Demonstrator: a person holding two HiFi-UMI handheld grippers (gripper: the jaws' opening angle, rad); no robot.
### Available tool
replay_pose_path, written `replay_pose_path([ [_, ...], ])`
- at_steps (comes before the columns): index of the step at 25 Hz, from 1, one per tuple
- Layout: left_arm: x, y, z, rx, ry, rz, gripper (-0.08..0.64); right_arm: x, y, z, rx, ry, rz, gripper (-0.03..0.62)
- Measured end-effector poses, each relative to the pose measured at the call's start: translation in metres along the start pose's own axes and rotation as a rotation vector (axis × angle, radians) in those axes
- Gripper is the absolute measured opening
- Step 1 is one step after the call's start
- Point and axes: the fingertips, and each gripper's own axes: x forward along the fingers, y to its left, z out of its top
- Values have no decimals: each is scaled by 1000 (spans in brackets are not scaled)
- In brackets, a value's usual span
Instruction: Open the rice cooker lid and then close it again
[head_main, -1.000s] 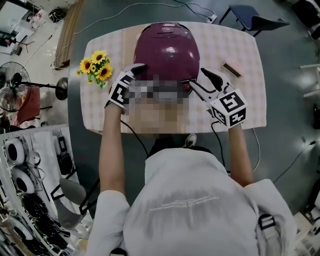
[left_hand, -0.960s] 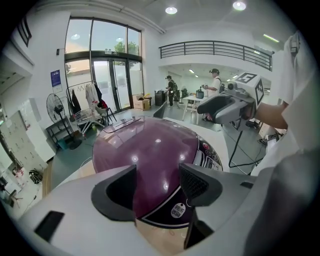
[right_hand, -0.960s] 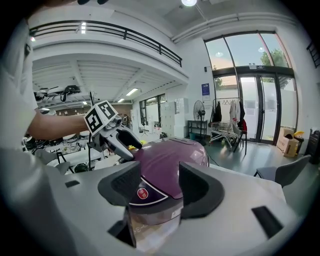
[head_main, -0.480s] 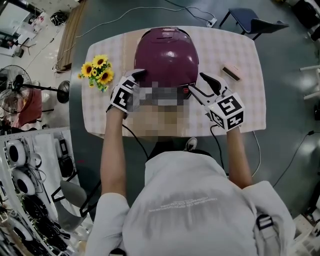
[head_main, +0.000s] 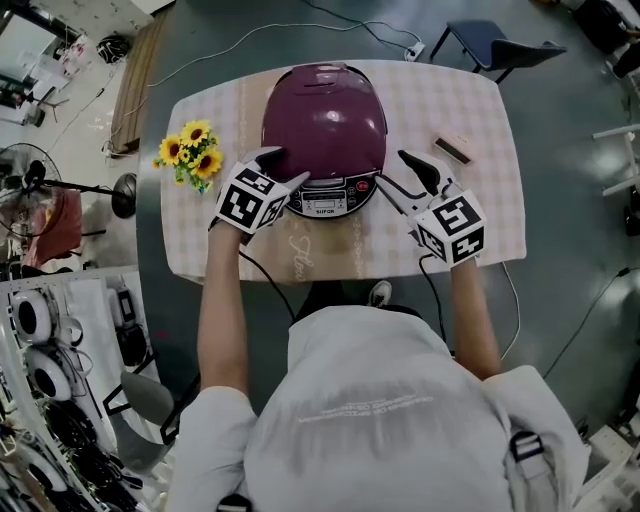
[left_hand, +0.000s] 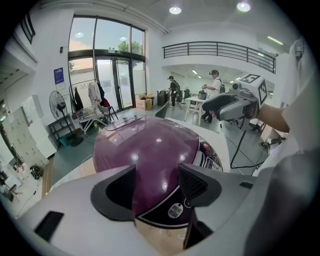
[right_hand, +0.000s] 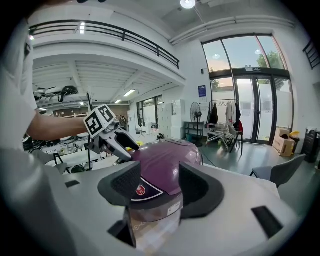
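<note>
Head view: the purple rice cooker sits toward 12 o'clock on the checked tablecloth, lid down, with its control panel facing me at 6 o'clock. My left gripper is at the cooker's 7 o'clock and my right gripper at its 4 o'clock. Both are spread and hold nothing. I judge the domed lid to be hard, glossy plastic, slippery for the pads and hinged at 12 o'clock. I'd go for the front lip just above the panel. I can't make out the release catch, though it may be there. The body looks heavy enough to stay put.

Left gripper view: the left gripper has its jaws apart. The rice cooker fills the gap beyond them, not pinched, and the right gripper hangs at 2 o'clock.

Right gripper view: the right gripper is also wide and empty, with the rice cooker straight ahead and the left gripper at 10 o'clock.

Around it, sunflowers lie at the cooker's 9 o'clock and a small block at 3 o'clock. A chair stands on the grey floor beyond. The room is a bright hall with glass doors and a balcony rail.
</note>
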Motion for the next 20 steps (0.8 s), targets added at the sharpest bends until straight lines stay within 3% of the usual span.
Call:
replay_pose_path([
  [8, -3, 0, -3, -82, -98, 52, 259, -37, -4, 9, -19, -37, -45, 252],
  [12, -9, 7, -2, -161, -259, 81, 256, -60, 1, 5, -68, -33, -41, 250],
  [16, -16, 14, -5, -231, -407, 119, 215, -79, 1, 7, -100, -42, -48, 239],
  [18, -19, 11, -13, -223, -413, 150, 188, -86, 2, 10, -111, -59, -56, 232],
  [20, -25, 10, -26, -191, -399, 204, 110, -93, 3, 14, -118, -79, -71, 222],
])
